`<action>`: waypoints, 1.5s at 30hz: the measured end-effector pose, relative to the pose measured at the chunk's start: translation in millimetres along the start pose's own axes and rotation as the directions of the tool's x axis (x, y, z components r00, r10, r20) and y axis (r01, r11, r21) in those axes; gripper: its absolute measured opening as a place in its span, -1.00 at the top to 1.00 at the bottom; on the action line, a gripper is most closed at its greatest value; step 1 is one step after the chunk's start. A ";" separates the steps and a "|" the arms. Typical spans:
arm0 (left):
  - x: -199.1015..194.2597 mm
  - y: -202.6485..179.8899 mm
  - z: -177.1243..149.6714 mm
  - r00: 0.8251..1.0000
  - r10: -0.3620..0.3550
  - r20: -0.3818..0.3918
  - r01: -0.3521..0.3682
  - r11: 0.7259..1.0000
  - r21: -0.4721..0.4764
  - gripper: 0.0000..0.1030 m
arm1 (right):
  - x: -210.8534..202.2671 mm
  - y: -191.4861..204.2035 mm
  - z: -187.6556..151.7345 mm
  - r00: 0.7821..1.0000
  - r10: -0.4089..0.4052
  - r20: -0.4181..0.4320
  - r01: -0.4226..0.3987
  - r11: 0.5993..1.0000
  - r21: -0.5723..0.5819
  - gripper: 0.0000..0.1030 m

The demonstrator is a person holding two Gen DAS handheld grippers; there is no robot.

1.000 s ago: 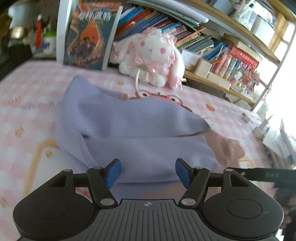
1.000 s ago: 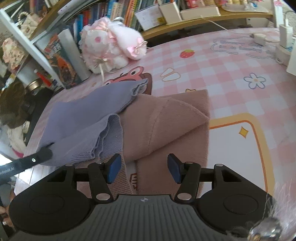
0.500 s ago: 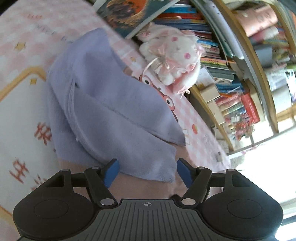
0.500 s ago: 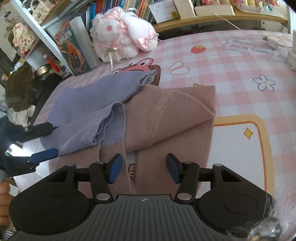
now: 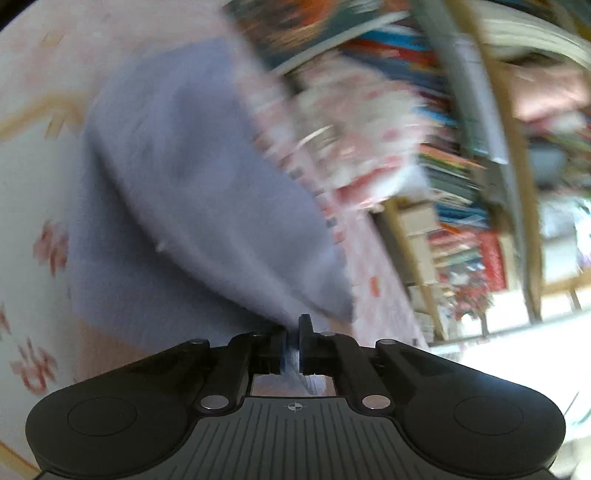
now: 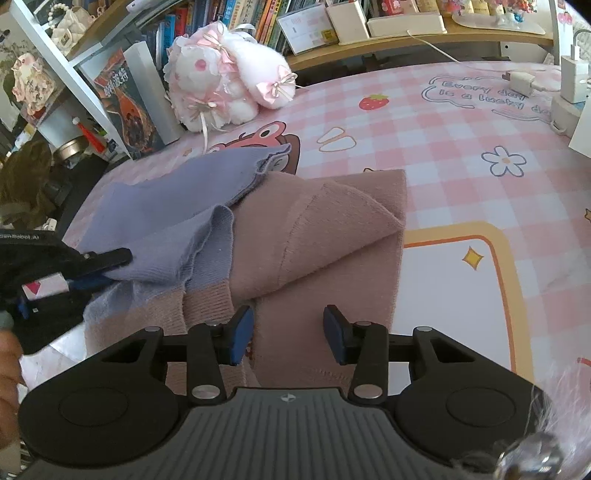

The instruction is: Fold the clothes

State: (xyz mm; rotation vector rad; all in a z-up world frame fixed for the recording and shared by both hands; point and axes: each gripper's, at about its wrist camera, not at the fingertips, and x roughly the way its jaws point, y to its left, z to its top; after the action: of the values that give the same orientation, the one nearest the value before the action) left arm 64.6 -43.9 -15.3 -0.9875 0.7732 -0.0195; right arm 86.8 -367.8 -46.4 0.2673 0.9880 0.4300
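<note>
Purple knit of the sweater (image 6: 173, 206) is pinched at its near edge by the left gripper (image 5: 291, 347); the right gripper (image 6: 288, 332) is held spread above the pink part.

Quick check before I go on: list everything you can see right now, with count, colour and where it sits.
purple garment: one, lavender knit, on the left of the table, its edge lying over the pink one
pink garment: one, dusty pink knit, folded, mid-table
plush toy: one, white and pink with bows, at the back of the table by the shelves
standing book: one, dark cover, upright left of the plush
table cover: one, pink and white check with cartoon prints
chargers: white, cabled, far right edge
bookshelf: rows of coloured books behind the table
left gripper: black with blue pads, closed on the purple garment's edge
right gripper: black with blue pads, open above the pink garment
</note>
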 end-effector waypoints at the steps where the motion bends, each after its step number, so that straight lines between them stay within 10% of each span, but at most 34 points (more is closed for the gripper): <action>1: -12.2 -5.9 1.7 0.999 -0.018 0.029 0.016 0.998 0.059 0.93 | 0.6 0.6 0.2 1.000 -0.003 -0.001 0.003 1.000 -0.009 0.25; 8: -108.8 25.0 7.4 0.980 -0.004 0.199 -0.032 0.983 0.181 0.93 | 14.0 7.8 14.0 0.999 -0.044 0.004 0.045 0.995 -0.085 0.30; 15: -142.3 99.7 -15.9 0.950 0.288 0.123 -0.304 0.942 0.140 0.90 | 30.6 5.4 34.6 0.998 -0.067 0.022 0.068 0.993 -0.097 0.33; 24: -138.1 108.9 -7.4 0.757 0.628 0.180 -0.653 0.718 0.241 0.71 | 27.7 -1.5 38.3 0.994 -0.101 0.041 0.102 0.994 -0.043 0.31; 32: -109.9 55.9 6.5 0.839 0.490 0.237 -0.544 0.733 0.408 0.24 | 8.7 -18.1 27.9 0.997 -0.071 0.034 0.069 0.996 0.059 0.13; 36: -86.1 48.4 8.1 0.845 0.485 0.226 -0.530 0.701 0.476 -0.23 | 5.7 -12.7 18.2 0.998 -0.055 0.021 0.054 0.997 0.055 0.13; 45: -54.1 56.1 21.7 0.854 0.480 0.202 -0.507 0.678 0.532 -0.29 | -0.8 -2.5 6.9 0.991 -0.128 0.027 0.127 0.991 0.049 0.29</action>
State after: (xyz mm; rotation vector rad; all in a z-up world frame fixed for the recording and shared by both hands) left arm 19.6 23.2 -19.6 -0.1773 0.9026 0.2348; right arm 92.9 -370.5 -43.1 0.2507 0.9808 0.2856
